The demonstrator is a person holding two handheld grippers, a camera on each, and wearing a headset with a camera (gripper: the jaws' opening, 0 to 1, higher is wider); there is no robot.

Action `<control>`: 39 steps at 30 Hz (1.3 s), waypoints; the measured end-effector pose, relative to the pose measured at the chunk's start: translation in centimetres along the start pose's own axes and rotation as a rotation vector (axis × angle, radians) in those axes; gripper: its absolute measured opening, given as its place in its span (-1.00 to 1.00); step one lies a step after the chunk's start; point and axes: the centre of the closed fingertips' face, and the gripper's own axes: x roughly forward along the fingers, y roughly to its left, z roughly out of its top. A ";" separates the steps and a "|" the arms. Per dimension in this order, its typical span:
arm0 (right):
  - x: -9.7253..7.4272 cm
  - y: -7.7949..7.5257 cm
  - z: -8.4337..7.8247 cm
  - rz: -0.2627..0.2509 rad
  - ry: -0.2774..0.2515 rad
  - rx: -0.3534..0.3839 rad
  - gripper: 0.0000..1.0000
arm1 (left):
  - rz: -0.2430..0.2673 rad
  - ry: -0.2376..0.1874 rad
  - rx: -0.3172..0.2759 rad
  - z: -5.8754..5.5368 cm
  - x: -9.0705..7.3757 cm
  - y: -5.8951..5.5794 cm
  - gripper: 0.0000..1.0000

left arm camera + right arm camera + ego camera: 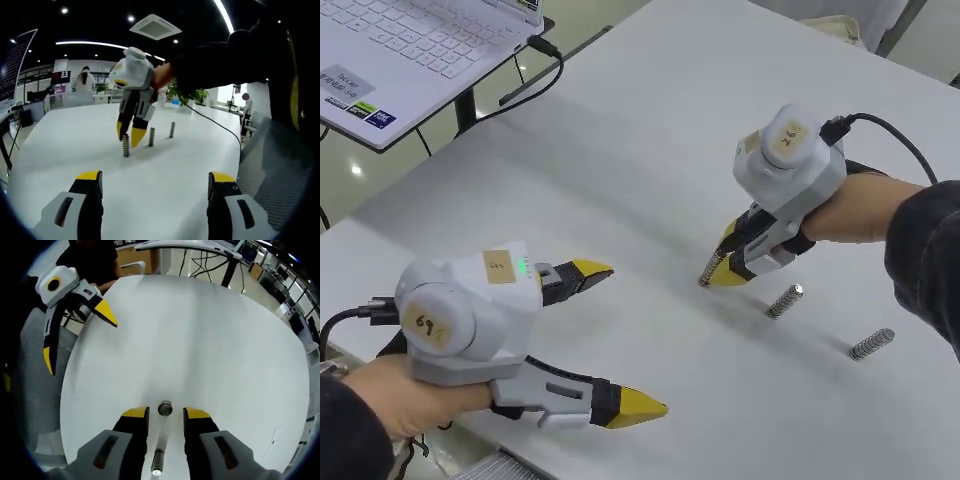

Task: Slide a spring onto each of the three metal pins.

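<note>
Three metal pins with springs on them stand on the white table [620, 180]. My right gripper [722, 272] points down over the nearest pin [708, 270]. In the right gripper view that pin's top [165, 408] sits between the jaws of the right gripper [166, 414], which are a little apart, with a thin gap on each side. A second pin [785, 300] and a third pin [872, 343] stand to the right. My left gripper [616, 340] hovers open and empty at the near left. The left gripper view shows the left gripper [156, 182] facing the row of pins [151, 136].
An open laptop [400, 50] sits on a stand at the far left, with a black cable [545, 80] running along the table edge. In the left gripper view an office with people lies behind the table.
</note>
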 end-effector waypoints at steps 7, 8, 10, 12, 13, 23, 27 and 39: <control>-0.7 0.0 -0.3 -0.007 -0.012 0.015 -0.39 | -0.005 -0.001 0.008 0.4 0.1 -0.2 0.69; -0.7 0.1 -0.4 -0.010 -0.014 0.018 -0.37 | -0.003 -0.002 0.009 0.5 0.1 -0.2 0.69; -0.9 0.1 -0.6 -0.013 -0.017 0.026 -0.33 | -0.003 -0.004 0.007 0.7 0.0 -0.2 0.70; -1.1 0.1 -0.6 -0.019 -0.029 0.037 -0.28 | -0.001 -0.006 0.008 0.8 0.0 -0.1 0.70; -1.3 0.1 -0.6 -0.020 -0.032 0.041 -0.26 | -0.002 -0.005 0.009 0.8 0.0 -0.1 0.70; -2.9 -0.1 -0.8 -0.067 -0.103 0.098 0.02 | -0.007 -0.006 0.019 1.4 0.1 -0.4 0.72; -3.7 0.0 -0.8 -0.095 -0.131 0.112 0.15 | -0.006 -0.006 0.025 1.8 0.1 -0.3 0.72; -6.0 0.3 -0.7 -0.193 -0.261 0.164 0.58 | -0.015 -0.008 0.044 2.9 0.2 -0.7 0.72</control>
